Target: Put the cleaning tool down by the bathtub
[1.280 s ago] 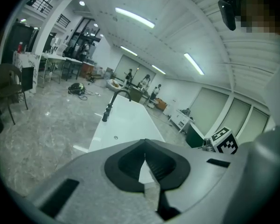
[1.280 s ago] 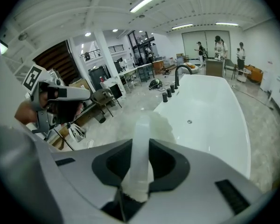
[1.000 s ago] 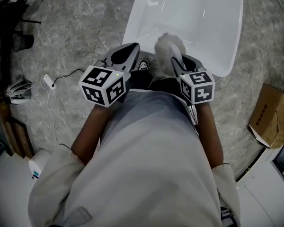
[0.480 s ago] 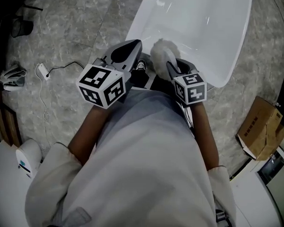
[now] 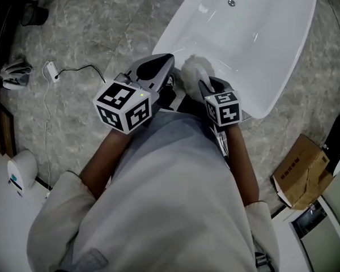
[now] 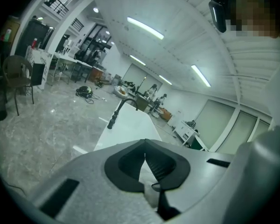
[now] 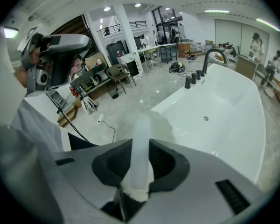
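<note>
A grey marbled floor (image 5: 96,27) carries everything. Toward its left side lies a small white adapter (image 5: 50,71) with a thin dark cable (image 5: 79,68) curling away from it. Just beyond, at the view's left edge, is a pale bundle (image 5: 14,71), too small to identify. A white rounded unit (image 5: 20,171) stands at the lower left. An open cardboard box (image 5: 299,171) sits on the floor at the lower right, flaps loose. In the left gripper view, a dark chair (image 6: 14,73) stands near long tables (image 6: 67,62) under ceiling strip lights (image 6: 145,28).

One bathtub (image 5: 260,38), one cleaning tool (image 5: 194,70), one cardboard box (image 5: 297,177) and two tongs (image 5: 165,61) (image 5: 207,85).
</note>
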Demonstrator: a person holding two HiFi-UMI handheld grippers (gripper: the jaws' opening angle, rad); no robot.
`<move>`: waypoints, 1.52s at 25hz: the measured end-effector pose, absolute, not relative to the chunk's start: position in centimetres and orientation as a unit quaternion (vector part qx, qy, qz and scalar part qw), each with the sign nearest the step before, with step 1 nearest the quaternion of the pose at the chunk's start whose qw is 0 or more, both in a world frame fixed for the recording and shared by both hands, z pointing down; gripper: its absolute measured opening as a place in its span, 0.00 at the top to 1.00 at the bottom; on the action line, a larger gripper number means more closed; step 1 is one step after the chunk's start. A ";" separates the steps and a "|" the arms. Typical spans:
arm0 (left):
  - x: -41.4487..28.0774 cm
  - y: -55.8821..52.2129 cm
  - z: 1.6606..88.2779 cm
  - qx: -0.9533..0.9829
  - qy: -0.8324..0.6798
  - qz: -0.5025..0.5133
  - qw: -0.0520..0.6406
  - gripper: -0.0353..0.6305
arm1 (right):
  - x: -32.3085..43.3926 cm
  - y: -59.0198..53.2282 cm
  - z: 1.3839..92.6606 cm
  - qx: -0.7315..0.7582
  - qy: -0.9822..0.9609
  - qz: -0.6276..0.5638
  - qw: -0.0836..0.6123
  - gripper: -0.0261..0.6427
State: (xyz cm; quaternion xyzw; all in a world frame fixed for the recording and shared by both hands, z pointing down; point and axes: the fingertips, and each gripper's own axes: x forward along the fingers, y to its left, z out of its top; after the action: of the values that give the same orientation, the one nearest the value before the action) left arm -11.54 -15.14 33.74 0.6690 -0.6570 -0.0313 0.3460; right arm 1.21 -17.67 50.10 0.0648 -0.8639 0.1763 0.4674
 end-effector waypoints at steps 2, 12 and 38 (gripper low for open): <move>-11.5 -14.9 33.9 0.664 -0.661 -0.029 0.349 0.94 | 1.2 -17.6 50.6 0.055 -0.862 0.175 0.472 0.83; -11.0 -12.9 34.3 0.643 -0.674 -0.016 0.363 0.94 | 1.9 -16.2 53.1 0.020 -0.851 0.177 0.494 0.83; -12.5 -11.2 36.4 0.616 -0.684 -0.001 0.390 0.94 | 2.2 -16.5 58.4 -0.015 -0.823 0.155 0.547 0.83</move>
State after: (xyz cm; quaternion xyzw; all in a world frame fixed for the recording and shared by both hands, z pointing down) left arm -12.47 -11.24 36.38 0.6161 -0.6841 -0.0007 0.3904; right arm 2.23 -16.47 58.36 -0.0153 -0.8227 0.1549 0.5467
